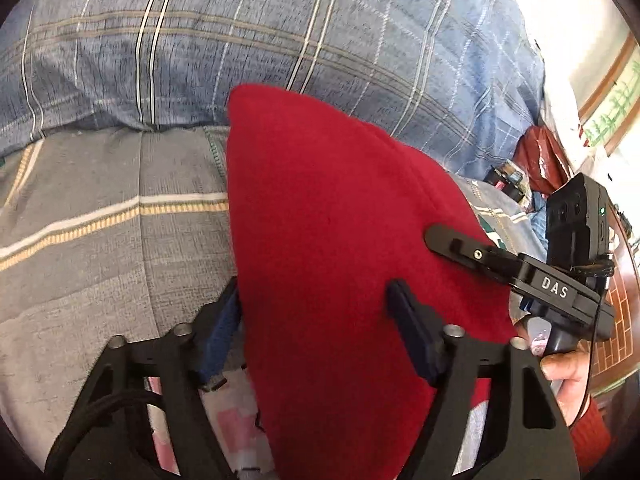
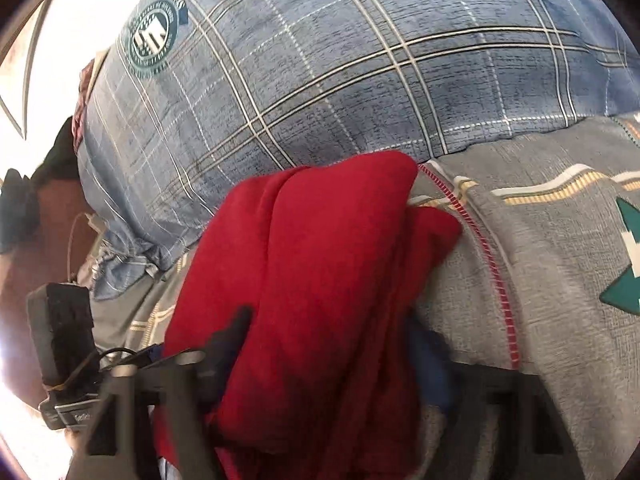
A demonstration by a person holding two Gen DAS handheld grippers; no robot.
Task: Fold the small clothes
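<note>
Grey striped bedding (image 1: 100, 208) and a blue plaid pillow (image 2: 340, 80) lie beneath a red garment (image 1: 328, 240). Left hand-held gripper (image 1: 316, 320) seems clamped on it. Right hand-held gripper (image 2: 332, 340) straddles its folds, blurred; I cannot tell its grip.

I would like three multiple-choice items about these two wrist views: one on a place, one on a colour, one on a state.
1. What lies directly behind the red garment?
A. a blue plaid pillow
B. a wooden chair
C. a white basket

2. What colour is the row of stitching on the grey bedspread?
A. green
B. red
C. black

3. How is the garment lying between the left gripper's fingers?
A. spread flat in one layer
B. bunched up in thick folds
C. hung on a hanger

Answers: 1 A, the blue plaid pillow rises just past the cloth in both views. 2 B, the stitching is red. 3 B, the right wrist view shows stacked folds.
</note>
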